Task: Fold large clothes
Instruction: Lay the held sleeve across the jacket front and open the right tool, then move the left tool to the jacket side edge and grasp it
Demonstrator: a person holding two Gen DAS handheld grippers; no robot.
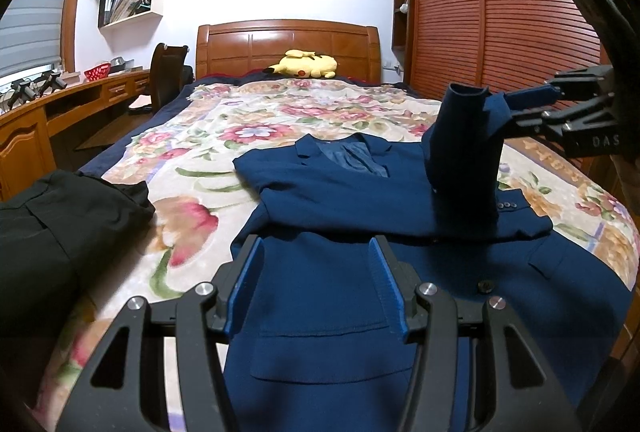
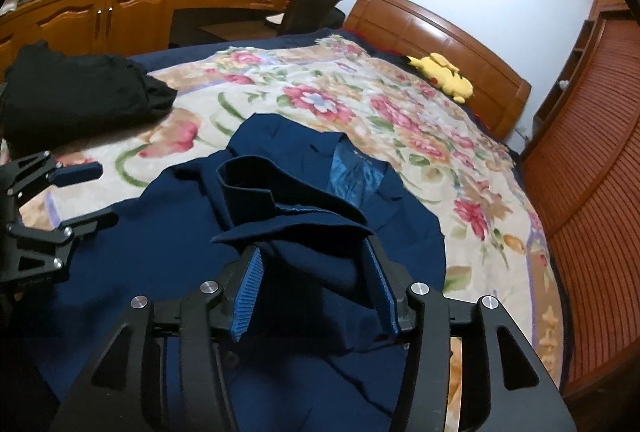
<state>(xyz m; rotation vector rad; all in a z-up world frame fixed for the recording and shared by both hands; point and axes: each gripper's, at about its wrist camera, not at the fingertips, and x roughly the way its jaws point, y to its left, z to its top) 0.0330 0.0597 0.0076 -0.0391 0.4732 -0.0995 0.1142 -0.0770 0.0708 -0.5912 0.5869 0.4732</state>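
The blue jacket [image 1: 360, 191] lies face up on the bed [image 1: 192, 151], filling the lower centre and right of the left-wrist frame, its collar toward the headboard [image 1: 288, 47]. One sleeve [image 1: 464, 159] stands up at the right of that frame, its cuff near the right gripper [image 2: 316, 288]. In the right-wrist view the sleeve sits bunched between that gripper's fingers [image 2: 248, 296], which stand apart; the pads look clear of the cloth, so I judge it released — probably laid across the chest as a fold.

The left gripper [image 1: 316, 284] hovers over the jacket's lower front, fingers [image 1: 244, 284] parted with nothing grasped. It seems placed to hold the body flat or to take the hem next.

The bed carries a floral blanket, soft and likely to let cloth slide. A black garment [image 1: 60, 232] lies at the left edge, seemingly folded already. A yellow plush [image 1: 304, 65] rests by the headboard; a wooden desk [image 1: 80, 95] runs along the left, a slatted wardrobe [image 1: 500, 11] on the right.
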